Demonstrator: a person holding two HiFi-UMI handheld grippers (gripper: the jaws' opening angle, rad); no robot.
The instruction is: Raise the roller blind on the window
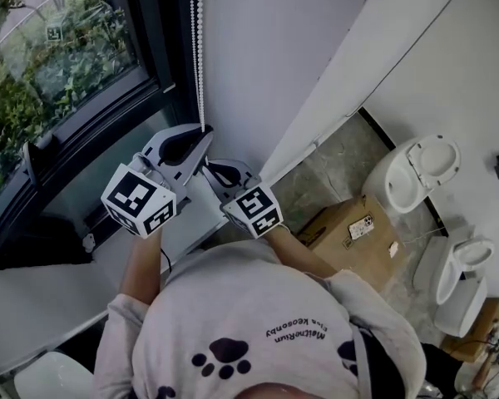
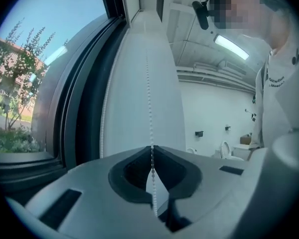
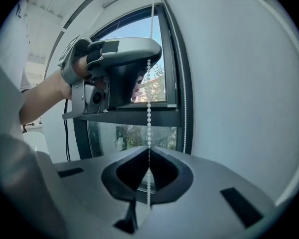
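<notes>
A white bead chain (image 1: 200, 48) hangs beside the dark-framed window (image 1: 58, 65), against the white wall. My left gripper (image 1: 204, 131) is the higher one; in the left gripper view its jaws meet on the bead chain (image 2: 150, 103) at the tips (image 2: 152, 148). Just below it, my right gripper (image 1: 210, 168) is shut on the same strand, with the bead chain (image 3: 149, 113) running down into its closed tips (image 3: 149, 149). The right gripper view also shows the left gripper (image 3: 123, 68) above, clamped on the chain. A second strand (image 3: 182, 98) hangs free nearer the wall. The blind itself is out of view.
A white sill (image 1: 191, 219) runs below the window. On the floor to the right are a cardboard box (image 1: 353, 231) and white toilets (image 1: 416, 173). The person's torso in a white shirt (image 1: 258, 331) fills the lower head view.
</notes>
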